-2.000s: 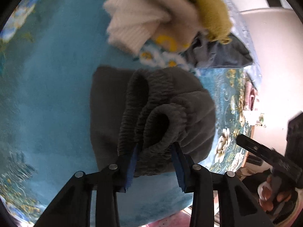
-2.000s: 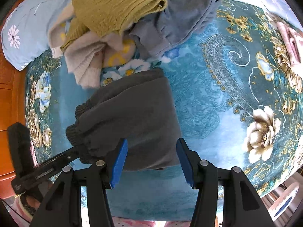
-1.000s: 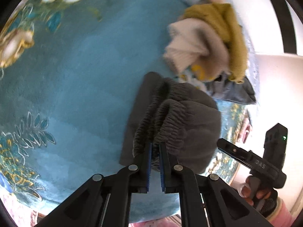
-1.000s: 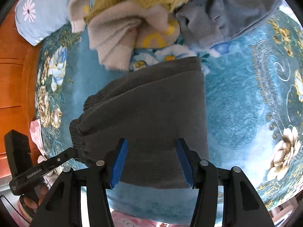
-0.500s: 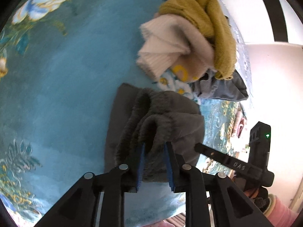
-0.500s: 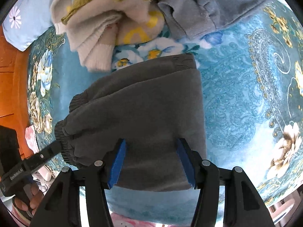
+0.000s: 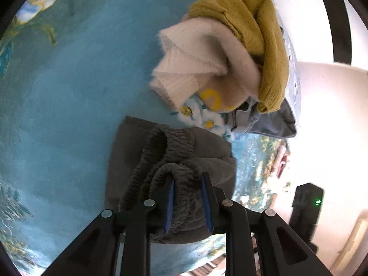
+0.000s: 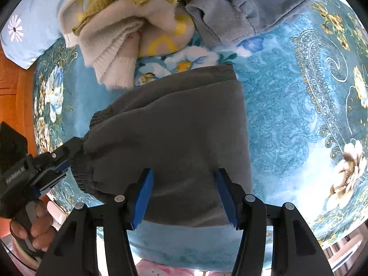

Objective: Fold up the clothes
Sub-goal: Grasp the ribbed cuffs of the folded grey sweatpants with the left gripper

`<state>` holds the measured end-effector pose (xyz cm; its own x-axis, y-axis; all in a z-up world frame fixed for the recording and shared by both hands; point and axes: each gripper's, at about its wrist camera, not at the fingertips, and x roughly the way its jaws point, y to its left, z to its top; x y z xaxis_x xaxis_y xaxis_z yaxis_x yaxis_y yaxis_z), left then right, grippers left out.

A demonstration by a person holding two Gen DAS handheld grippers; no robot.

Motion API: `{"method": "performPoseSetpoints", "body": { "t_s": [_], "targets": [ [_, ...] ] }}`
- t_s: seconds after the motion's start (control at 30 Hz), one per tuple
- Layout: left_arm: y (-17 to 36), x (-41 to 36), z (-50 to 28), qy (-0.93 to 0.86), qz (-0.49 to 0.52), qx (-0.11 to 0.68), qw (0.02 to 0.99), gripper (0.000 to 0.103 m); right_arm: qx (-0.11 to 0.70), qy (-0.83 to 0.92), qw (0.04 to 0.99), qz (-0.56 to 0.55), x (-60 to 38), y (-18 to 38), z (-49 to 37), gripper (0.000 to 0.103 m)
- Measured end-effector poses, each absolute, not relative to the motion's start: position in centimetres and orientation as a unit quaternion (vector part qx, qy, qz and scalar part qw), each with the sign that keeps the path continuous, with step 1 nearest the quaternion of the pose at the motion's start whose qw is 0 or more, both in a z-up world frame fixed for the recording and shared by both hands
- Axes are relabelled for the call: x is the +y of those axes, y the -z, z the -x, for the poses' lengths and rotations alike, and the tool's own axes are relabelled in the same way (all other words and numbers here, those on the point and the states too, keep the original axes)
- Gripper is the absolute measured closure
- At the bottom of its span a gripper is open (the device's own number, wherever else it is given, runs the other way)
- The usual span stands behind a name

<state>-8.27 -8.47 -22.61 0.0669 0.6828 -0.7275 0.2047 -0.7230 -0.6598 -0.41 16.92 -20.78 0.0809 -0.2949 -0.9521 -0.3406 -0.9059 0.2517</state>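
Note:
Dark grey folded sweatpants (image 8: 174, 133) lie on the teal flowered blanket (image 8: 299, 115). In the left wrist view the pants (image 7: 207, 156) show their bunched elastic waistband (image 7: 174, 172). My left gripper (image 7: 186, 197) straddles a fold of that waistband with its jaws parted a little and the cloth between the blue pads. It also shows in the right wrist view (image 8: 57, 168) at the pants' left end. My right gripper (image 8: 184, 193) is open and empty, hovering over the pants' near edge.
A heap of unfolded clothes lies beyond the pants: a mustard knit (image 7: 260, 41), a cream sweater (image 7: 202, 69) and a blue-grey garment (image 8: 248, 9). A light blue pillow (image 8: 30, 30) sits at the far left. The blanket's near edge (image 8: 184, 253) is just below my grippers.
My left gripper's jaws have opened from tightly pinched to partly apart around the waistband. The right gripper has shifted slightly closer over the pants, still open.

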Motion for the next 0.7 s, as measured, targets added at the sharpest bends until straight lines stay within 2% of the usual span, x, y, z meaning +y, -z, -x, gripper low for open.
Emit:
{"method": "performPoseSetpoints", "body": {
  "t_s": [0.03,0.1,0.13,0.23,0.27,0.43,0.7],
  "targets": [
    [22.2,-8.9,8.2,-0.611,0.697,-0.318,0.199,0.076,0.216,-0.642,0.019,0.735,17.0,20.9,0.4,0.046],
    [21.6,-9.9,7.9,-0.622,0.689,-0.313,0.198,0.055,0.219,-0.641,0.024,0.735,17.3,21.1,0.3,0.046],
    [21.6,-10.4,7.7,-0.624,0.689,-0.311,0.196,0.049,0.222,-0.64,0.027,0.735,17.4,21.2,0.2,0.046],
    [22.5,-12.0,6.9,-0.619,0.7,-0.304,0.184,0.042,0.23,-0.637,0.032,0.735,17.6,21.6,0.2,0.046],
    [23.2,-12.5,6.6,-0.614,0.707,-0.305,0.174,0.042,0.228,-0.638,0.03,0.735,17.6,21.6,0.1,0.046],
    [27.9,-16.3,5.1,-0.563,0.715,-0.407,0.08,0.043,0.226,-0.639,0.032,0.735,17.3,21.7,-0.2,0.046],
    [29.0,-13.5,4.8,-0.564,0.738,-0.351,0.119,0.044,0.228,-0.633,0.041,0.739,17.4,22.1,-0.7,0.046]
  ]
}}
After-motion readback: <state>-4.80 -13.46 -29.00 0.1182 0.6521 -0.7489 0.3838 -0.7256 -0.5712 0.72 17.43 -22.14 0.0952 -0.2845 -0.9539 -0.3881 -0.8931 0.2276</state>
